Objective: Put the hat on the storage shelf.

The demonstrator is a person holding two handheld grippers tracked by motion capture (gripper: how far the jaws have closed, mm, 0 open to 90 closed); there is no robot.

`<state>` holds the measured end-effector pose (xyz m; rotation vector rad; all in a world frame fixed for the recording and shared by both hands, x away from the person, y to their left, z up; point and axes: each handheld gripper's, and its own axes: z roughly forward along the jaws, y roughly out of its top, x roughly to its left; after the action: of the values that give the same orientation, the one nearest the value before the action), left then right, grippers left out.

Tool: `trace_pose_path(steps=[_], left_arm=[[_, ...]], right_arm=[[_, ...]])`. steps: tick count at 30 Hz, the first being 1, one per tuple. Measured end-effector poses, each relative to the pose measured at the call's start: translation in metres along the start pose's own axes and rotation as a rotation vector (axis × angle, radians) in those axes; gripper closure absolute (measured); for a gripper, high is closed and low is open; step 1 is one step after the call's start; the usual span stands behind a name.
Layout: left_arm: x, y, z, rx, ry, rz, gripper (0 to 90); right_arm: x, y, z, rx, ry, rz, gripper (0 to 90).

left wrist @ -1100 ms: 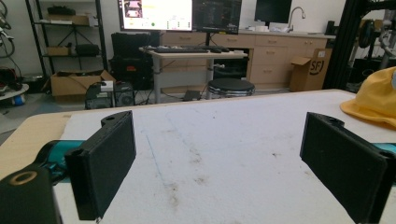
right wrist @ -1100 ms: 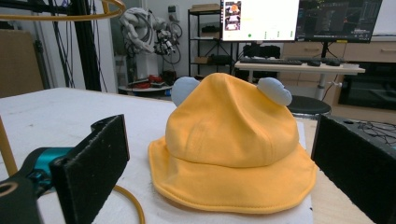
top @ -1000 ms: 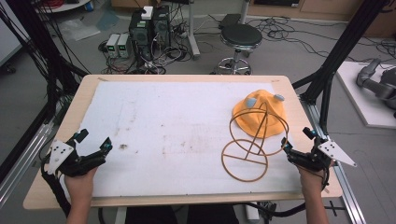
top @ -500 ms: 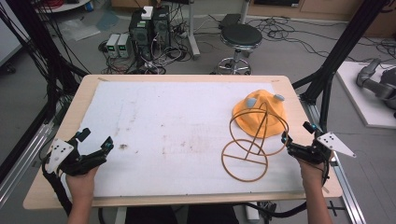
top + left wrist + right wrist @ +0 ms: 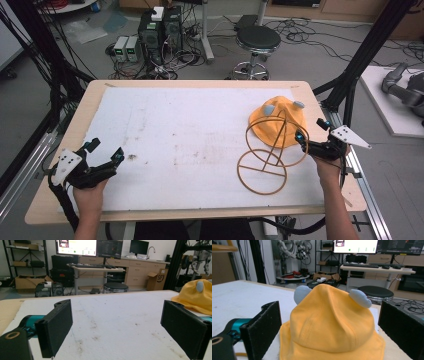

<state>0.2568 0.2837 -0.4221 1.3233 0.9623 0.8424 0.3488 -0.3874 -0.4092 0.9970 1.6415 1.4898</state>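
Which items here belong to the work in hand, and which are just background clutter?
In the job:
- yellow hat, framed by the open right gripper
- wire hat stand beside it

Lying about:
- black stool
- computer boxes on the floor
- left gripper, open, idle

Black stool (image 5: 257,39), computer towers (image 5: 161,27), monitors (image 5: 88,247), cardboard boxes (image 5: 157,279)

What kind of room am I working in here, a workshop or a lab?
Likely a robotics lab: a black frame rig stands around the table, computers and cables lie on the floor, and monitors sit on a desk behind.
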Motion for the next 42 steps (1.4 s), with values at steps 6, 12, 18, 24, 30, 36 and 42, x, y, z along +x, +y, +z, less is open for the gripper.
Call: trace_pose_path(steps=[6,12,18,24,30,36,42], left_arm=[[0.000,-0.002,0.001,0.008,-0.003,-0.003,11.0],[-0.001,-0.004,0.001,0.020,-0.004,-0.003,11.0],[0.001,-0.005,-0.003,0.021,-0.001,-0.007,11.0],[0.002,-0.007,-0.005,0.028,0.008,-0.008,11.0],[0.002,-0.008,-0.009,0.033,0.011,-0.007,11.0],[0.002,-0.009,-0.010,0.039,0.012,-0.004,11.0],[0.002,-0.010,-0.011,0.040,0.012,-0.005,11.0]], right_arm=[[0.000,0.001,0.017,0.037,-0.002,-0.037,4.5],[0.000,0.002,0.038,0.073,-0.014,-0.085,5.0],[0.000,0.001,0.052,0.101,0.011,-0.070,7.6],[-0.005,0.000,0.064,0.116,0.018,-0.065,15.1],[-0.009,-0.006,0.070,0.162,-0.012,-0.050,26.2],[-0.009,-0.007,0.071,0.175,-0.026,-0.048,40.3],[-0.006,-0.008,0.073,0.198,-0.037,-0.067,59.3]])
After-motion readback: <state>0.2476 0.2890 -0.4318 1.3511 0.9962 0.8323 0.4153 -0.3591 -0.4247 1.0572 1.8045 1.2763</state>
